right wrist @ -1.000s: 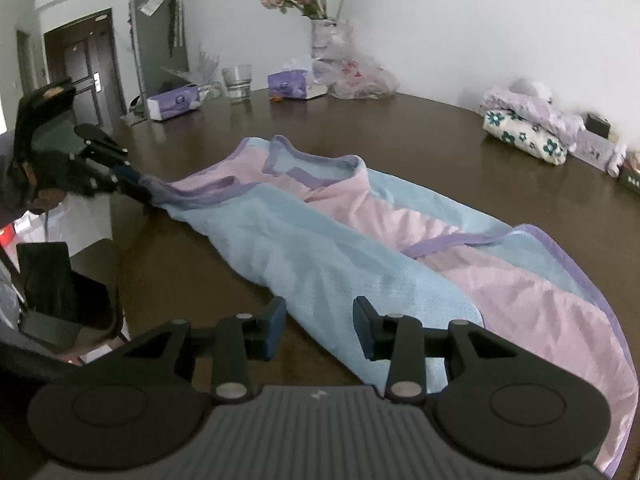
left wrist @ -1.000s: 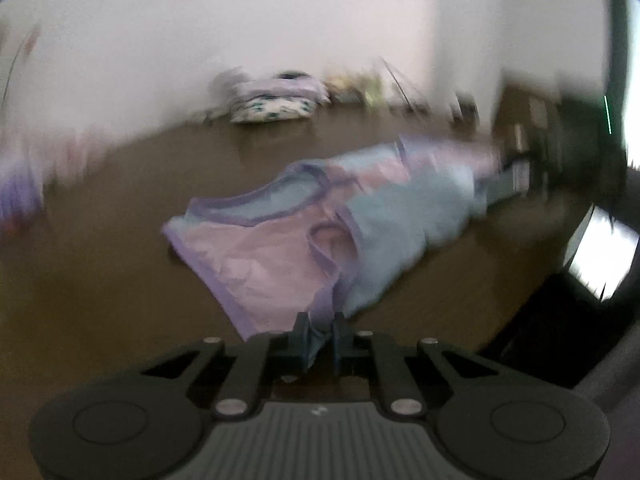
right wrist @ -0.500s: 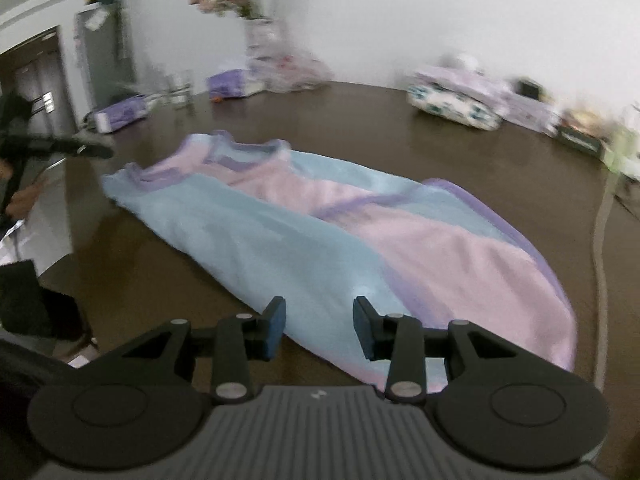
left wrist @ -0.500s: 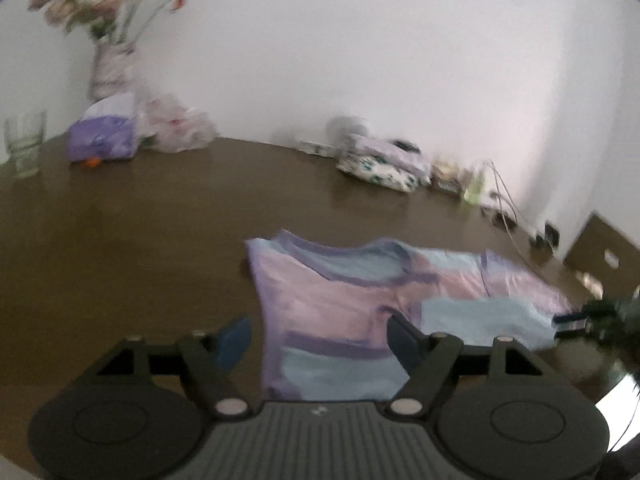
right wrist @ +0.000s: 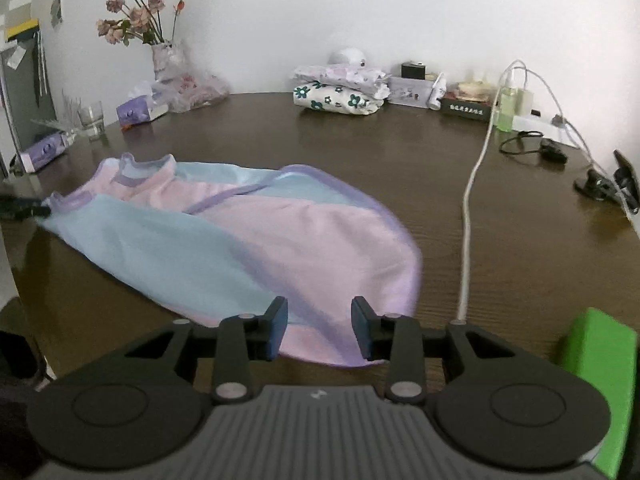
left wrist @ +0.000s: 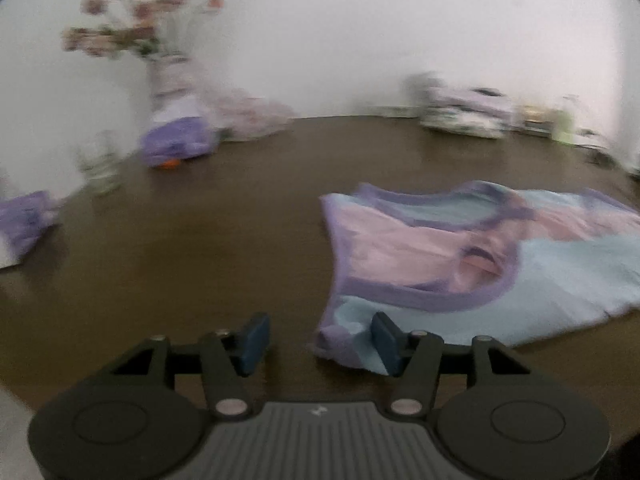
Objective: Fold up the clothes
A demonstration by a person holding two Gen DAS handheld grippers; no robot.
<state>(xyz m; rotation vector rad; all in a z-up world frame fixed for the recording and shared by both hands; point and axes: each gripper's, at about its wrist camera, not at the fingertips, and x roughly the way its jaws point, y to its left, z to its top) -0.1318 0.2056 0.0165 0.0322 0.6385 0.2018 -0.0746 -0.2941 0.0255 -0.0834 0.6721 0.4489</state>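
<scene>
A pink, light-blue and purple-trimmed garment point(right wrist: 224, 236) lies spread flat on the dark wooden table point(right wrist: 500, 232). In the right wrist view my right gripper point(right wrist: 319, 330) is open, its fingertips just above the garment's pink hem. In the blurred left wrist view the same garment point(left wrist: 460, 256) shows its neckline and shoulder end. My left gripper point(left wrist: 318, 340) stands open at that end, with a purple-edged corner lying near its right fingertip point(left wrist: 384, 338). Nothing is held in either gripper.
A vase of flowers point(right wrist: 160, 52), tissue packs point(right wrist: 140, 110), a glass point(right wrist: 91, 120) and folded floral clothes point(right wrist: 340, 90) line the far edge. A white cable point(right wrist: 470, 216), bottles and clips lie to the right. A green object point(right wrist: 596, 364) sits close on the right.
My left gripper let go of the garment's shoulder strap, opened, and swung left. The garment dropped flat onto the table. My right gripper moved along it to the hem end.
</scene>
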